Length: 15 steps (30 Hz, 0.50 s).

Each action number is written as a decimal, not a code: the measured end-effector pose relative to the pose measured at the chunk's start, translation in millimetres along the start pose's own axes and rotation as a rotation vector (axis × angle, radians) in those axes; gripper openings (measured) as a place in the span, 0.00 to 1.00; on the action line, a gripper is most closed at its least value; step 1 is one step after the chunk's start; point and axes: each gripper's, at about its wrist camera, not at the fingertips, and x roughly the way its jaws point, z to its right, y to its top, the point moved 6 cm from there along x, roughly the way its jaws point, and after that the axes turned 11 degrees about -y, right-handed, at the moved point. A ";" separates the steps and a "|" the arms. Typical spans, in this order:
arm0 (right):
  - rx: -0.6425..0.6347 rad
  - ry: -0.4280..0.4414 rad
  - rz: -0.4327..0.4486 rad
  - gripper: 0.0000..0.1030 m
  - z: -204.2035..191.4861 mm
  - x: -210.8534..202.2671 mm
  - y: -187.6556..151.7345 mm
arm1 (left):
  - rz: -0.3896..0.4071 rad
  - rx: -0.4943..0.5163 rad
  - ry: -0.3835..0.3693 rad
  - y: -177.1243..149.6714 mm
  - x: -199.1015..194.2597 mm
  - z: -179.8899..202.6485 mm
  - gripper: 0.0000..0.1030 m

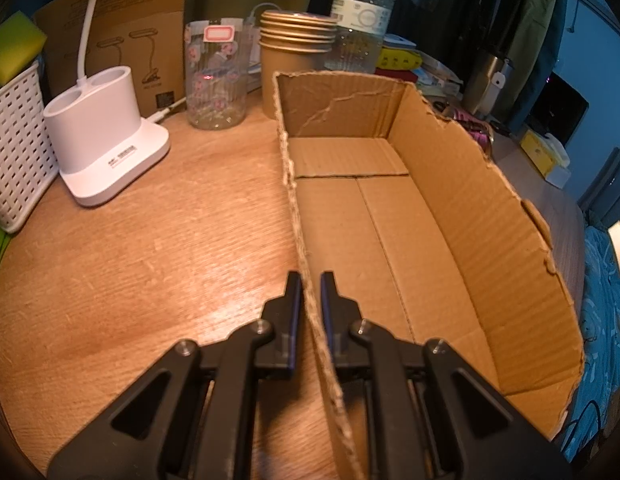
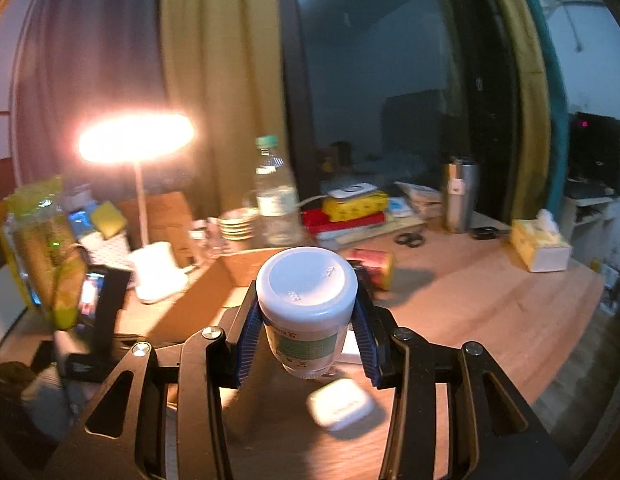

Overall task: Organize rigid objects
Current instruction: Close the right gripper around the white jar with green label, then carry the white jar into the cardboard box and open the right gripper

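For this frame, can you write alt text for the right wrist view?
The right gripper holds a white-lidded jar with a green label above a wooden table. Behind it stand a cardboard box, a lit lamp and a water bottle.

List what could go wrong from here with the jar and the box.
1. The right gripper holds the white jar only by its sides, lifted off the table; it may slip and land on the small white case below.
2. The left gripper pinches just the thin torn wall of the cardboard box; that wall could bend or tear, shifting the box.
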 end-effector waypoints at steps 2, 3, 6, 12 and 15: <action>-0.015 0.022 -0.003 0.44 -11.2 1.2 0.7 | 0.000 0.000 0.000 -0.1 0.0 0.0 0.09; -0.024 0.039 -0.006 0.44 -18.1 2.2 0.4 | 0.000 0.000 0.000 -0.2 0.0 0.0 0.09; -0.033 0.085 -0.025 0.44 -33.3 4.6 -2.9 | 0.000 0.000 0.000 -0.2 0.0 0.0 0.09; -0.044 0.165 -0.096 0.44 -60.6 15.5 -19.4 | 0.000 0.000 0.000 -0.3 0.0 0.0 0.10; -0.044 0.195 -0.140 0.44 -69.4 22.4 -28.7 | 0.000 0.000 0.000 -0.2 0.0 0.0 0.10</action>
